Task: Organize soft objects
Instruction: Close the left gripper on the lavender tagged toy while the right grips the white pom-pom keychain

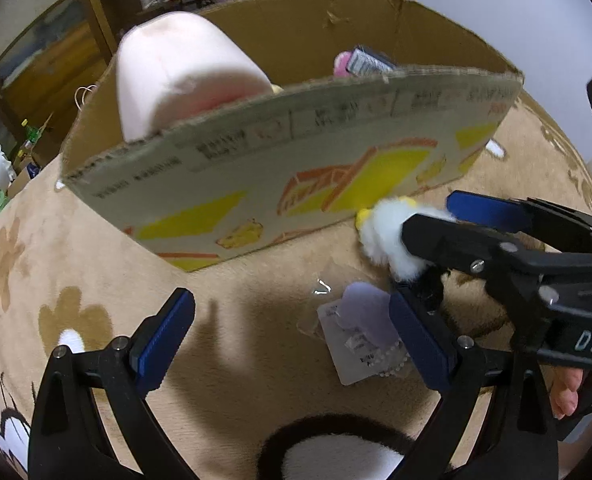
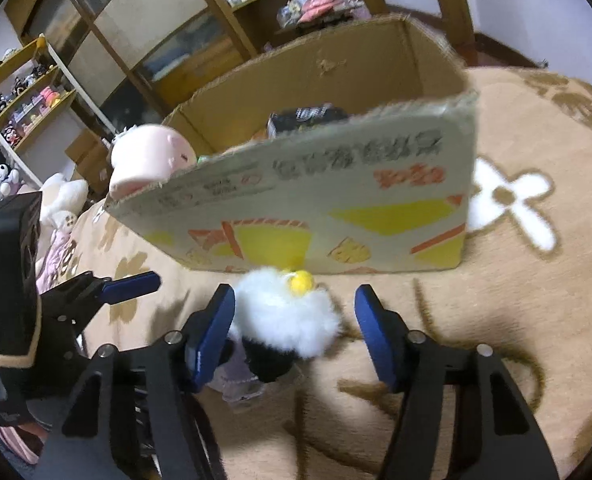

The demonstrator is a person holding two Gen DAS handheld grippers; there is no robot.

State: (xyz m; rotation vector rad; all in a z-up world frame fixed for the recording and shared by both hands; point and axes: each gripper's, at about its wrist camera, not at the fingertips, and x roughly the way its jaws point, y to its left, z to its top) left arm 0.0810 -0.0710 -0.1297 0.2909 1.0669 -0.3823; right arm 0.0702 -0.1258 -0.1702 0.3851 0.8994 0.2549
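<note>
A small white fluffy plush with yellow tips (image 2: pixel 286 308) lies on the tan rug in front of a cardboard box (image 2: pixel 315 208); it also shows in the left wrist view (image 1: pixel 387 236). My right gripper (image 2: pixel 296 336) is open, its blue pads on either side of the plush, the left pad close against it. My left gripper (image 1: pixel 292 332) is open and empty over the rug, near a paper tag with a lilac card (image 1: pixel 359 332). A pale pink plush (image 1: pixel 176 72) sticks out of the box (image 1: pixel 296 168).
The box holds more items, among them a dark packet (image 2: pixel 307 118). Wooden shelves (image 2: pixel 28 92) with toys stand behind. More plush toys (image 2: pixel 62 200) lie at the rug's left edge. The flowered tan rug (image 2: pixel 515 320) spreads to the right.
</note>
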